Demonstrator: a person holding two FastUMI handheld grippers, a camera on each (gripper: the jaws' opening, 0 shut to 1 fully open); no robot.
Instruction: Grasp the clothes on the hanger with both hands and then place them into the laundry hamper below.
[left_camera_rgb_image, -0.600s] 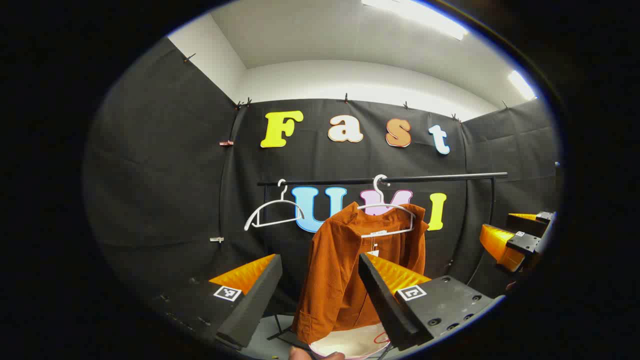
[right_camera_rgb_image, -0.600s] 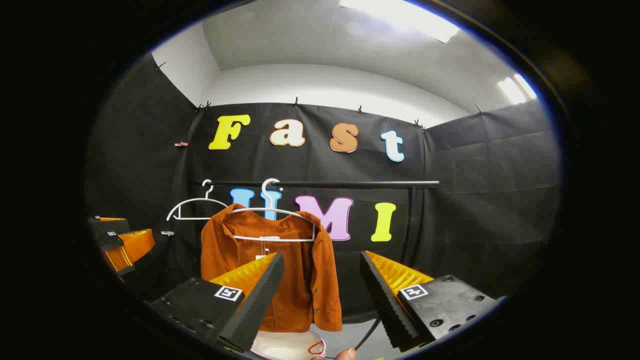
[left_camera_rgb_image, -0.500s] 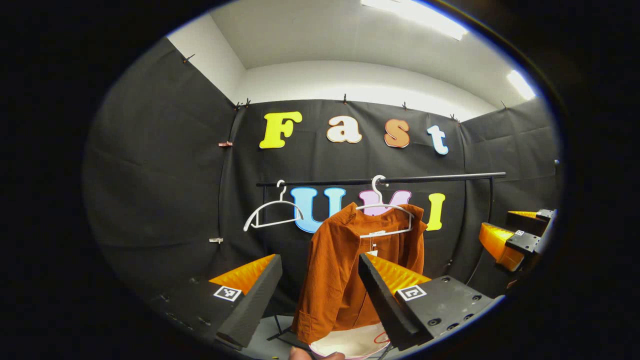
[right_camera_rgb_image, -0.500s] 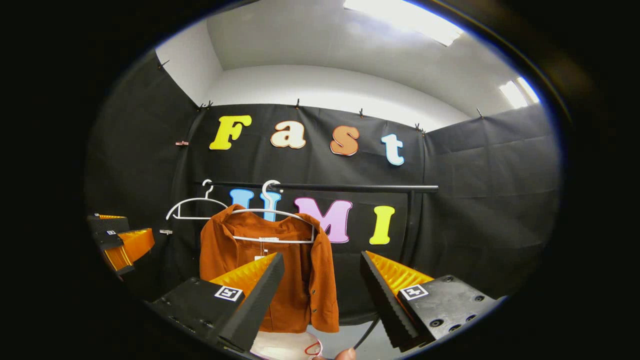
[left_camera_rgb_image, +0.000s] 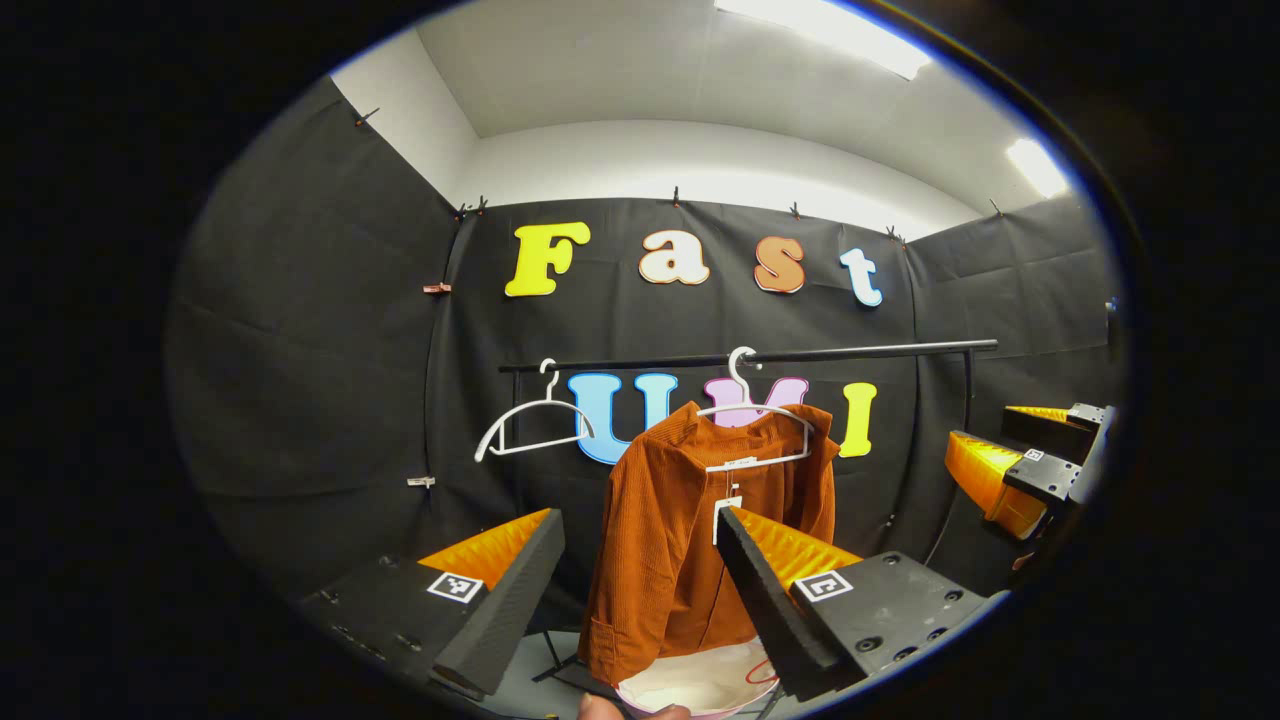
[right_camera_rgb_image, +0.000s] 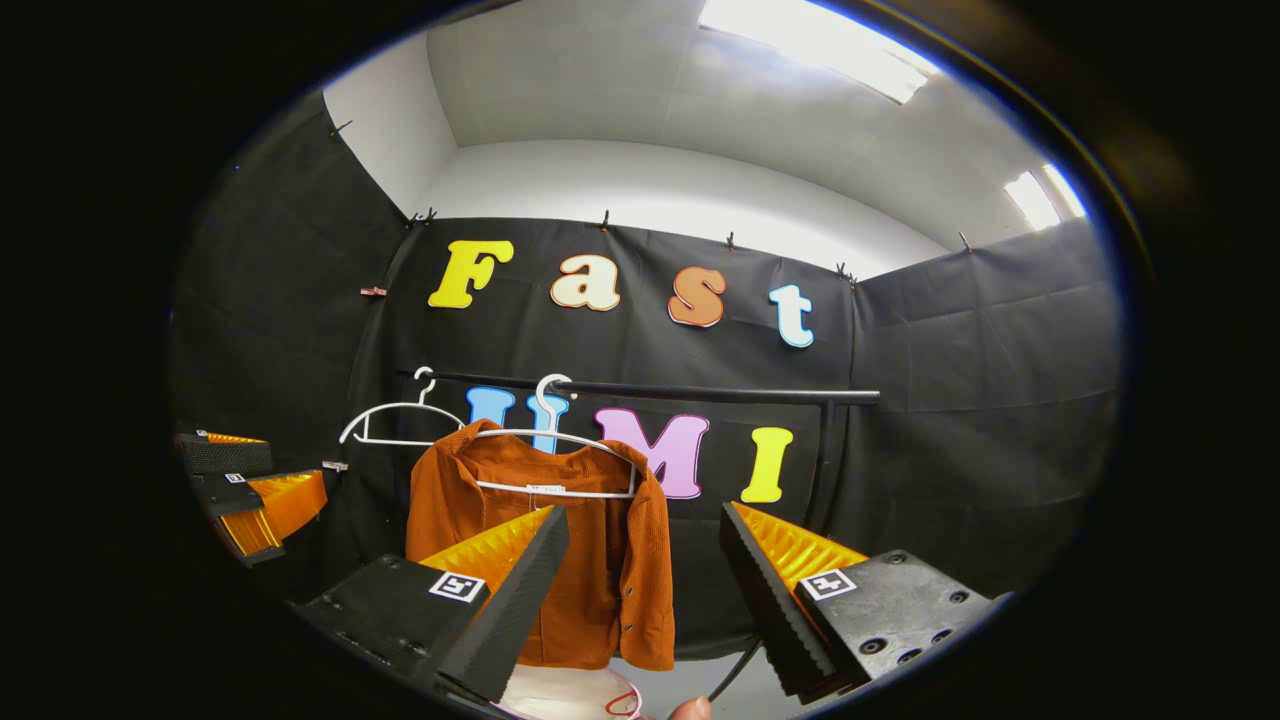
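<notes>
Fingers of the left hand-held gripper (left_camera_rgb_image: 635, 590) and right hand-held gripper (right_camera_rgb_image: 640, 590) spread wide, grasping nothing, both level and aimed forward at the rust corduroy jacket (left_camera_rgb_image: 700, 540). Jacket hangs on a white hanger (right_camera_rgb_image: 556, 455) from the rail (left_camera_rgb_image: 800, 355), above the white laundry hamper (left_camera_rgb_image: 700, 685). Judged soft, light, non-slippery; pinch each shoulder, lift clear.
</notes>
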